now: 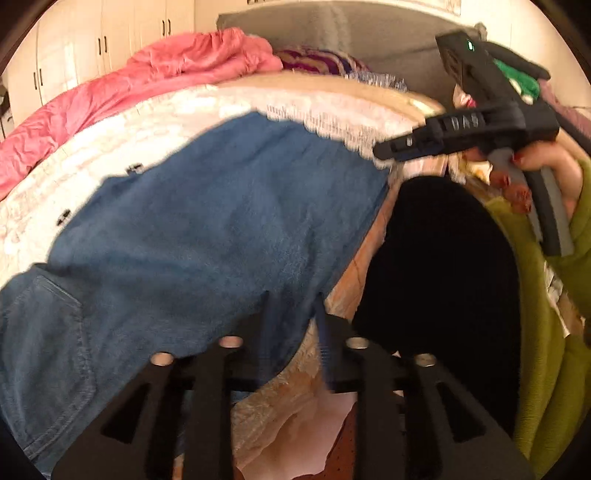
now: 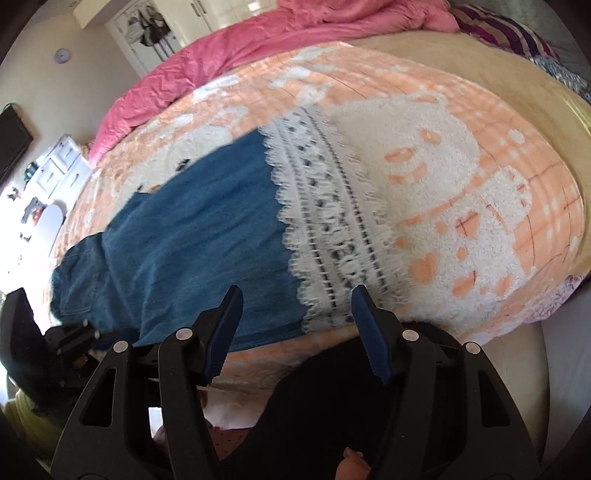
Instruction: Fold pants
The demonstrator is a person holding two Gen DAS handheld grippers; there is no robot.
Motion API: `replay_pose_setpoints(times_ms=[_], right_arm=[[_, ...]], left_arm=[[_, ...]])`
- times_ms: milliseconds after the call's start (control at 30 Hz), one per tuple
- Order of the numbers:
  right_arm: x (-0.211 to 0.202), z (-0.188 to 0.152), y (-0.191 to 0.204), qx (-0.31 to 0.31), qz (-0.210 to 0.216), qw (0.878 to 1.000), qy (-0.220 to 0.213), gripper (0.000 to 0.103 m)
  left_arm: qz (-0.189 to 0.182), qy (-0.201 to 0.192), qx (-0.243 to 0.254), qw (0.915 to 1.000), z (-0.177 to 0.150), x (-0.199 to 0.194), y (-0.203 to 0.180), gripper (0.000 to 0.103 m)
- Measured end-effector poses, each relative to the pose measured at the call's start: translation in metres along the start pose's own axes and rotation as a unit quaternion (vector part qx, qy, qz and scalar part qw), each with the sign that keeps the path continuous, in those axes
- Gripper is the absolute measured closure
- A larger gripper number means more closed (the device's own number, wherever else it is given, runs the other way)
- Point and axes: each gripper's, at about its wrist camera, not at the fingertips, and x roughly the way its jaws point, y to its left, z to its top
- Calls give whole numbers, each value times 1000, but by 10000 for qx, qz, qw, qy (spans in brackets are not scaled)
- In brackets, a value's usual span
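Blue denim pants point(image 1: 203, 221) with a white lace hem point(image 1: 332, 114) lie flat on the bed blanket. My left gripper point(image 1: 293, 306) is at the pants' near edge, by the back-pocket end. Its blurred fingers stand a little apart with denim between them, and the pads do not press on it. In the right wrist view the pants point(image 2: 192, 240) run from the lace hem point(image 2: 325, 221) leftward. My right gripper point(image 2: 295, 299) hovers open over the near edge at the hem, holding nothing. It also shows in the left wrist view as the right gripper point(image 1: 384, 151), held by a hand in a green sleeve.
An orange-and-white fleece blanket point(image 2: 461, 166) covers the bed. A pink quilt point(image 2: 221, 55) is bunched along the far side, with a purple striped cloth point(image 2: 498, 33) beside it. The person's dark clothing point(image 1: 436, 277) fills the near side. White cupboards point(image 1: 92, 40) stand behind the bed.
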Motion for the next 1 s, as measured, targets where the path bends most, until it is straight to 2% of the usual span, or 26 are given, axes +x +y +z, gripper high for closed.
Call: replay_pose_setpoints(times_ms=[133, 267, 367, 400, 433, 467, 500, 567, 600, 633, 667, 733, 767, 900, 1000], right_arm=[[2, 0, 33, -541, 330, 9979, 105, 49], [16, 5, 57, -1046, 223, 9940, 247, 49], [31, 10, 59, -1261, -48, 9914, 344, 49], [37, 11, 54, -1279, -314, 9905, 404, 49], [44, 11, 45, -1157, -478, 9908, 508, 49], [46, 11, 40, -1039, -378, 9924, 533, 49], [45, 10, 35, -903, -231, 9945, 487, 49], [43, 11, 30, -795, -144, 9955, 499, 49], [42, 10, 29, -775, -145, 9956, 514, 49], [42, 9, 29, -776, -152, 9955, 521, 49], [42, 7, 27, -785, -142, 9955, 522, 49], [43, 5, 23, -726, -49, 9961, 499, 49], [44, 6, 20, -671, -6, 9964, 510, 49], [42, 6, 29, -826, -170, 9950, 544, 47], [28, 10, 39, -912, -167, 9950, 379, 38]], left_arm=[[281, -476, -324, 9979, 6, -41, 16, 48], [1015, -660, -1036, 9872, -6, -80, 56, 45], [2006, -484, -1732, 9630, -28, -105, 94, 45], [2519, -380, -1920, 9477, -37, -113, 107, 41], [2819, -347, -2006, 9376, -42, -118, 114, 29], [3033, -318, -2056, 9299, -46, -120, 121, 22], [3080, -240, -2104, 9275, -49, -118, 129, 19], [2964, -107, -2175, 9299, -53, -108, 141, 19], [3386, 203, -2172, 9153, -59, -98, 150, 18], [3626, 405, -2156, 9058, -64, -94, 156, 17], [3458, 516, -2363, 9066, -73, -90, 168, 17], [3034, 350, -2976, 9045, -83, -98, 182, 17], [3003, 307, -3021, 9042, -83, -101, 184, 17], [3254, 162, -2818, 9025, -70, -116, 169, 19], [3438, -267, -2459, 9059, -49, -141, 146, 19]])
